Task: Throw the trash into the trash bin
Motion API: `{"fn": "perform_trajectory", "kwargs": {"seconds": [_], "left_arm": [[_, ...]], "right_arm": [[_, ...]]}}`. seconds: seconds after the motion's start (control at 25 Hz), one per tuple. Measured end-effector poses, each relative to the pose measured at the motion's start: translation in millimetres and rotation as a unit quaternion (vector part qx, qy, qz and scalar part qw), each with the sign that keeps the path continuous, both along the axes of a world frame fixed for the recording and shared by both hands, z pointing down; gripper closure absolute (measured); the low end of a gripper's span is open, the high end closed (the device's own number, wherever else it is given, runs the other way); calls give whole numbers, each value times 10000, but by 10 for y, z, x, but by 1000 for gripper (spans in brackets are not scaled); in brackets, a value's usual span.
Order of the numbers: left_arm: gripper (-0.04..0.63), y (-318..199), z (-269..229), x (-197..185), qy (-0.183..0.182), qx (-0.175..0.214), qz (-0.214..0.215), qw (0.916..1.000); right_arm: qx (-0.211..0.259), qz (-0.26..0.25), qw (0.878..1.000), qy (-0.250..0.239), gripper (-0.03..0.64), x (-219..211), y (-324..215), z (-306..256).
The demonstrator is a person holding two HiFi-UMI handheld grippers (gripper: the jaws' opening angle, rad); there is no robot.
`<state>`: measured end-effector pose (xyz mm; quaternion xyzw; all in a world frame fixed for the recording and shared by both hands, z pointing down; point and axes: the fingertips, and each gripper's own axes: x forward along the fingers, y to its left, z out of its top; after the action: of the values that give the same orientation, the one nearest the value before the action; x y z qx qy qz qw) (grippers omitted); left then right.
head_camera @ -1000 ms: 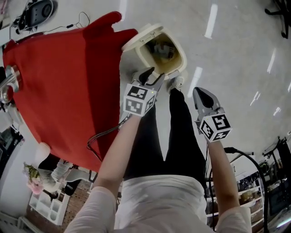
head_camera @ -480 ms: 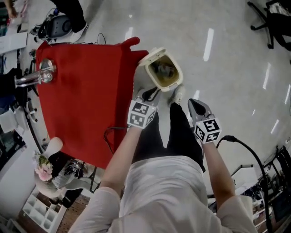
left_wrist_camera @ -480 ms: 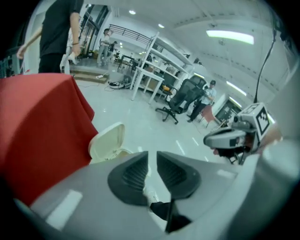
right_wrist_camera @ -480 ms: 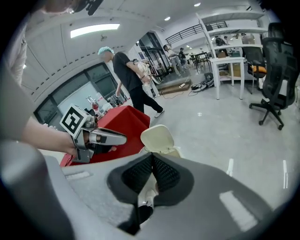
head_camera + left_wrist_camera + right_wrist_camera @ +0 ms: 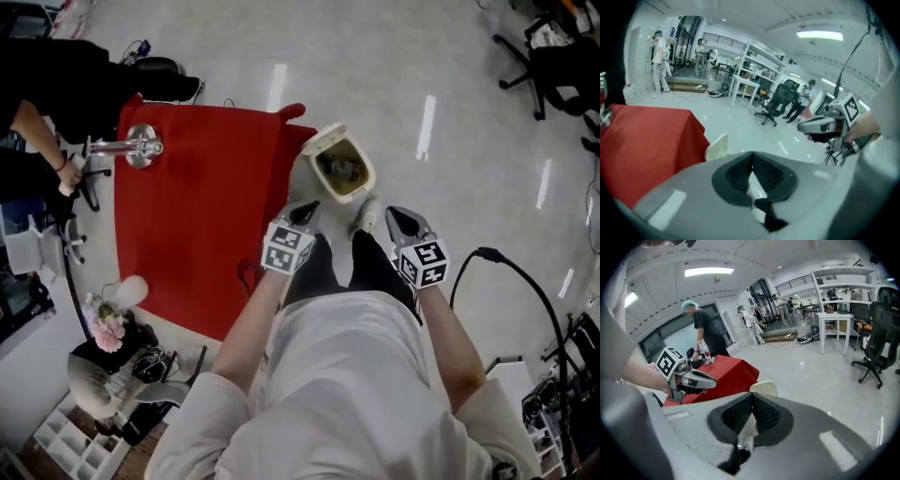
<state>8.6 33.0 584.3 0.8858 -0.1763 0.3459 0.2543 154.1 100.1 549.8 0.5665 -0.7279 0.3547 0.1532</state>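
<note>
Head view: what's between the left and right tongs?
Between the left tongs and right tongs are the person's legs in black trousers and a white shoe, seen in the head view. Both tongs are shut and empty.

**Bin open, trash inside**

My trash bin (image 5: 369, 174) stands upright on the floor, just beside a corner of the red-covered table (image 5: 187, 216). It is cream-coloured plastic, squarish with rounded corners. Its lid (image 5: 323, 139) is swung up and open on the side toward the table. Inside I see the trash (image 5: 342, 169), a dull crumpled heap low in the bin. I cannot tell what the pieces are.
</note>
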Motion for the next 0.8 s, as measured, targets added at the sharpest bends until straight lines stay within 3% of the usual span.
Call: {"fn": "perform_trajectory", "kwargs": {"seconds": [0.36, 0.8], "left_arm": [[589, 106, -512, -485, 92, 267, -81, 9996], [589, 188, -1104, -706, 457, 507, -291, 9972]], "right_arm": [[178, -126, 9997, 105, 617, -294, 188, -466], [428, -245, 9985, 232, 617, -522, 303, -860]]}}
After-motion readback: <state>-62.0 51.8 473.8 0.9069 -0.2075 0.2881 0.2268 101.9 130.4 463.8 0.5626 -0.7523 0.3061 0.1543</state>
